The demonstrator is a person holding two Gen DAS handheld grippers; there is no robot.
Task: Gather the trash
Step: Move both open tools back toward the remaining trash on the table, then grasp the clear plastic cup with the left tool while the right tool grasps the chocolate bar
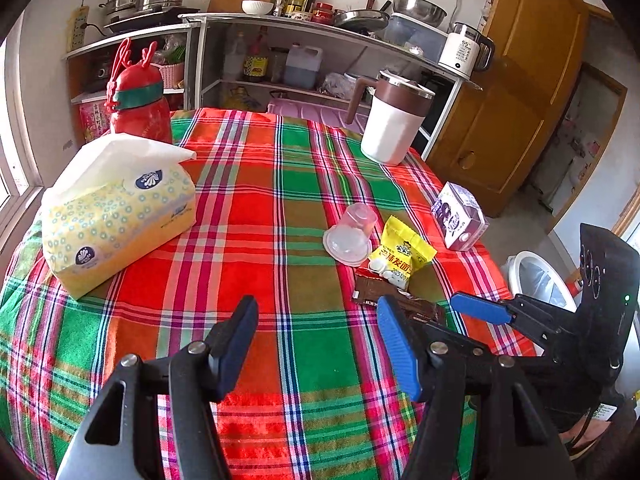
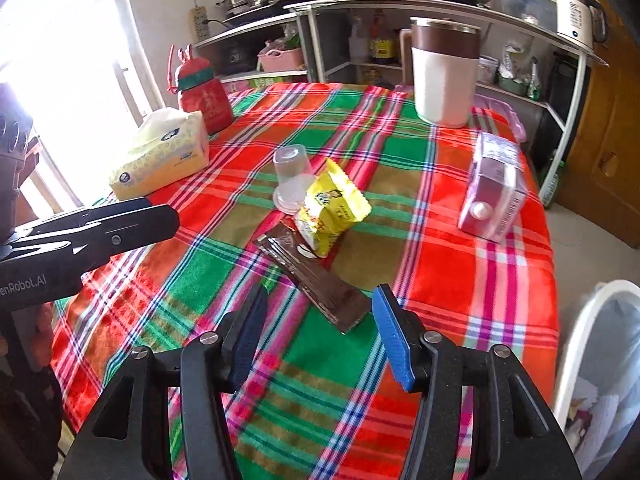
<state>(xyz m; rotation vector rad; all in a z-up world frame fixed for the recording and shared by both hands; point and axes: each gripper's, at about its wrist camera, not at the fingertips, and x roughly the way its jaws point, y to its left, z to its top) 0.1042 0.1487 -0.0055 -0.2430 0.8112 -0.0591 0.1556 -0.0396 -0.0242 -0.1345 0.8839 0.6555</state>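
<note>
Our left claw [image 1: 318,346] hangs wide over the plaid worktop [image 1: 256,200] with nothing in it. Our right claw [image 2: 320,336] is wide and empty too, with its tips just at the near end of the brown wrapper [image 2: 316,280]. Touching the far end of the brown wrapper lies a yellow packet [image 2: 332,208], and a clear cup [image 2: 290,178] lies tipped just behind the packet. A purple carton [image 2: 494,196] sits off to the right of the wrapper, and a white bin [image 2: 592,360] stands past the worktop edge there.
</note>
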